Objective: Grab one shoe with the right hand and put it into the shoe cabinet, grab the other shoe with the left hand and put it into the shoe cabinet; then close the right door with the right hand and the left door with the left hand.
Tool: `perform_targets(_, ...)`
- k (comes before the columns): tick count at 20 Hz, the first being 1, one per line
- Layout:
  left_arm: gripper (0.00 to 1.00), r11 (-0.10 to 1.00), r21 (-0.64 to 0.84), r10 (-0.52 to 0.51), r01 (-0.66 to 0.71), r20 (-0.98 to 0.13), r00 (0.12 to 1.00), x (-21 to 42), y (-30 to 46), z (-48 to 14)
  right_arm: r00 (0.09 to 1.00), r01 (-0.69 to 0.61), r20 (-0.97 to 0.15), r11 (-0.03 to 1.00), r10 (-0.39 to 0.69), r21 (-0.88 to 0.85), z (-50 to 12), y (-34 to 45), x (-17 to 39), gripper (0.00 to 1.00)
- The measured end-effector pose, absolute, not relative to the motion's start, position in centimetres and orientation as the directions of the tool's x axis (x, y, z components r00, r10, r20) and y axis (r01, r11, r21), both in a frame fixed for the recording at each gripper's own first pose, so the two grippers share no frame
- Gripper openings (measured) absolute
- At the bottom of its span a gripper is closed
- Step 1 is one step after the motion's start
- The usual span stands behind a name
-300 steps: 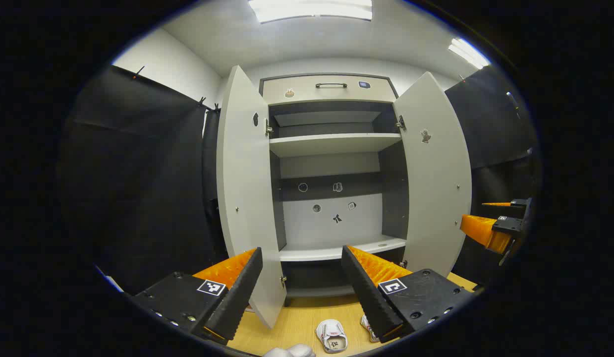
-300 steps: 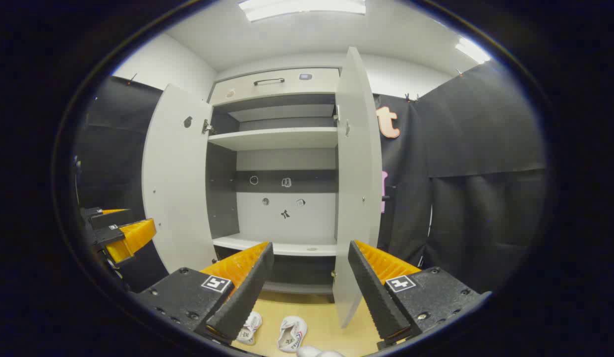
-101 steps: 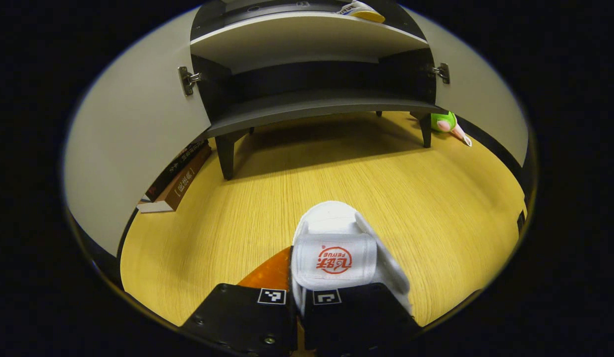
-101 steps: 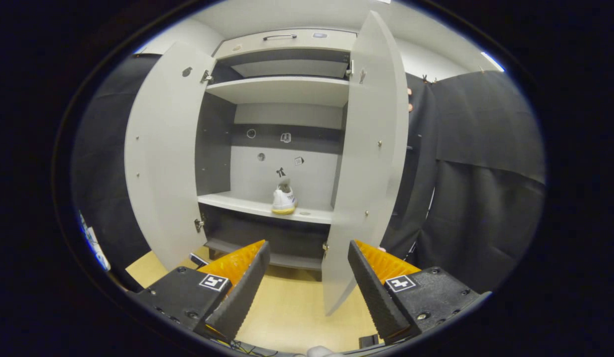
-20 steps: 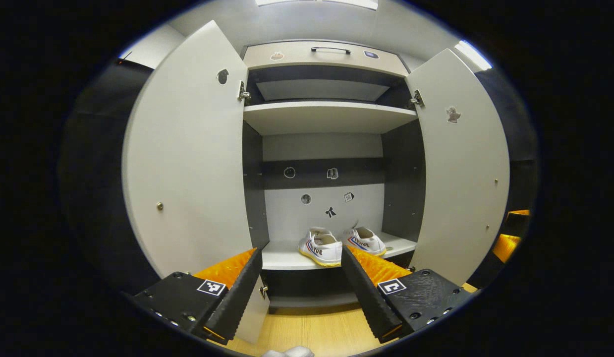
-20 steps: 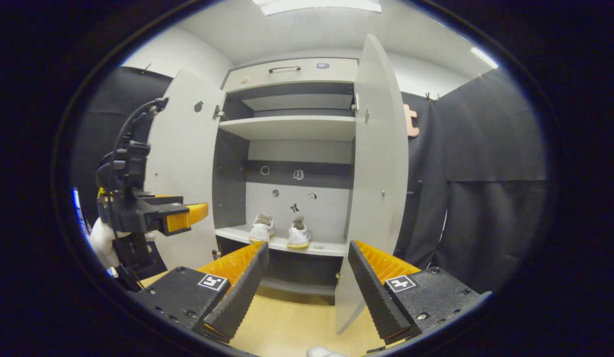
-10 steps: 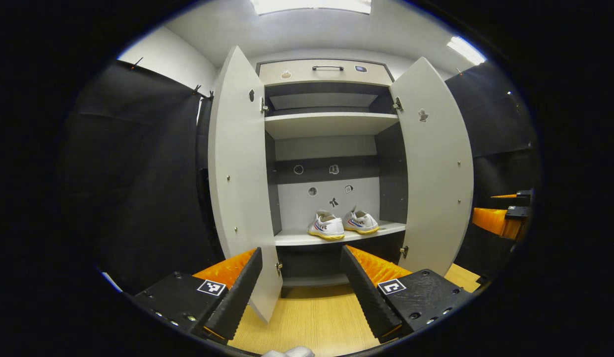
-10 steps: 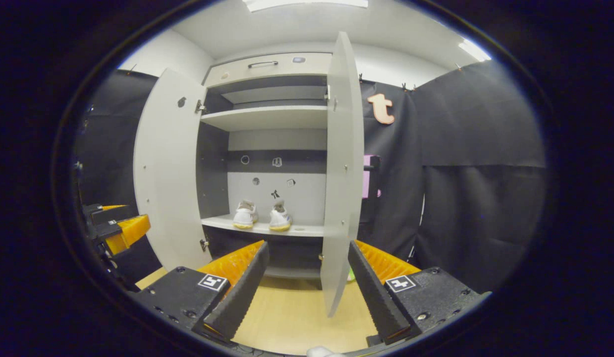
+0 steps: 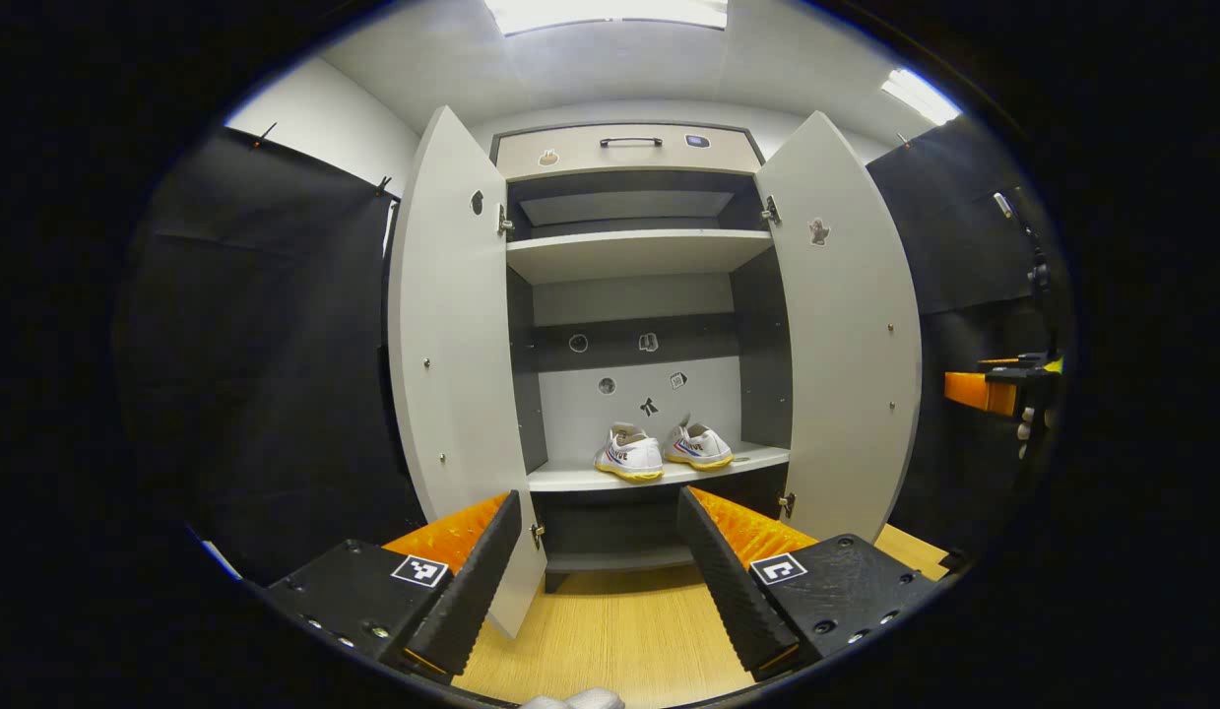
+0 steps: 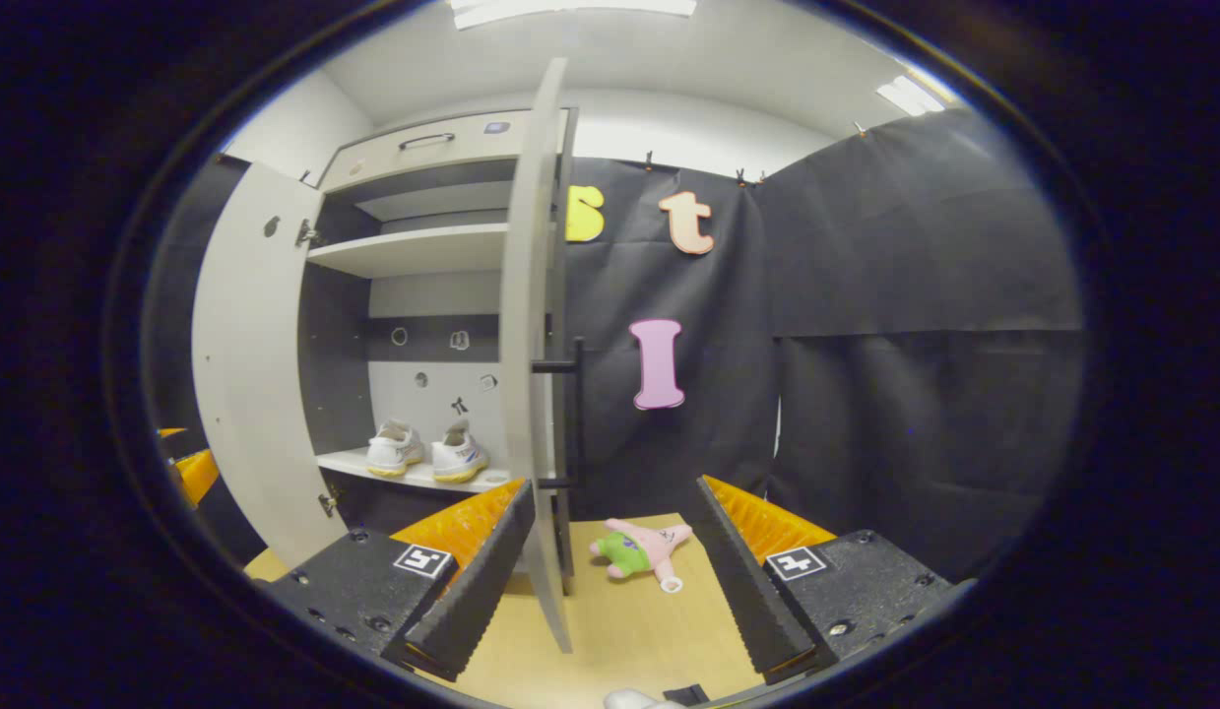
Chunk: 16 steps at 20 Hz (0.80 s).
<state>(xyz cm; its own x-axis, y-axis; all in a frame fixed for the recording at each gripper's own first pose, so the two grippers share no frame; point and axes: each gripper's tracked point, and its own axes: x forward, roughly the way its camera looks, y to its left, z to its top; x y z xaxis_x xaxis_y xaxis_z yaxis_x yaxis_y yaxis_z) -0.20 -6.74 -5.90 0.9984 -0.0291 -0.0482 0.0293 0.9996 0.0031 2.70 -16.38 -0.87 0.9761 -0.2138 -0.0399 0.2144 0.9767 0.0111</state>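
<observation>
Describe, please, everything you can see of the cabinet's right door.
The right door is a tall, pale grey flat panel that looks like laminated board. It stands wide open, seen nearly edge-on in the right gripper view. A dark bar handle runs down its outer face; a small sticker sits high on its inner face. Neither gripper touches it.

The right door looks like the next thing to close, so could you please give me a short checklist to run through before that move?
1. Both shoes on the lower shelf, clear of the swing: ok.
2. Right door open, edge-on between the right claw fingers: ok.
3. Right claw open and empty: ok.
4. Door handle on the outer face, free: ok.
5. Plush toy on the floor behind the door, out of the closing path: ok.
6. Left claw open, left door untouched: ok.
</observation>
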Motion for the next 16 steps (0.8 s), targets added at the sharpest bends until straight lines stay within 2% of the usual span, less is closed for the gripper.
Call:
perform_targets(1,0.95,1.000,0.001,-0.025,0.025,-0.049,0.998,0.0,-7.3,-5.8,0.974,0.225,-0.033,0.974,-0.224,0.014,-0.5,-17.7,3.7,1.00)
perform_targets(2,1.00,1.000,0.004,-0.013,0.013,-0.056,0.998,0.1,-7.7,-5.9,0.974,0.225,-0.040,0.974,-0.224,0.011,-0.5,-18.8,4.6,1.00)
perform_targets(3,0.95,1.000,0.004,-0.003,0.003,-0.067,0.998,0.2,-8.0,-6.1,0.976,0.213,-0.045,0.977,-0.212,0.013,-0.3,-19.3,5.7,1.00)
perform_targets(6,0.95,1.000,0.001,0.018,-0.018,-0.067,0.998,0.2,-9.1,-5.9,0.986,0.161,-0.051,0.987,-0.161,0.004,0.3,-19.3,8.4,0.99)
perform_targets(10,0.96,0.999,0.005,0.046,-0.046,-0.072,0.996,0.3,-9.6,-5.9,0.993,0.112,-0.040,0.993,-0.113,-0.031,1.0,-19.1,9.8,0.99)
perform_targets(12,0.96,0.999,-0.003,0.050,-0.050,-0.078,0.996,0.2,-9.8,-6.1,0.996,0.059,-0.059,0.998,-0.060,-0.020,0.6,-18.1,10.4,0.94)
perform_targets(13,0.96,0.999,-0.004,0.049,-0.050,-0.080,0.996,0.3,-9.8,-6.2,0.997,0.052,-0.058,0.999,-0.052,-0.016,0.8,-17.9,10.3,0.96)
perform_targets(14,0.96,0.999,-0.003,0.051,-0.052,-0.082,0.995,0.5,-9.7,-6.3,0.997,0.047,-0.066,0.999,-0.048,-0.027,0.8,-17.7,10.2,0.94)
perform_targets(15,1.00,0.999,-0.004,0.052,-0.052,-0.081,0.995,0.5,-9.5,-6.4,0.997,0.047,-0.064,0.999,-0.048,-0.024,0.8,-17.5,10.1,0.94)
perform_targets(16,0.96,0.999,-0.009,0.049,-0.049,-0.082,0.995,0.6,-9.5,-6.4,0.996,0.045,-0.070,0.999,-0.046,-0.021,0.8,-17.2,10.0,0.94)
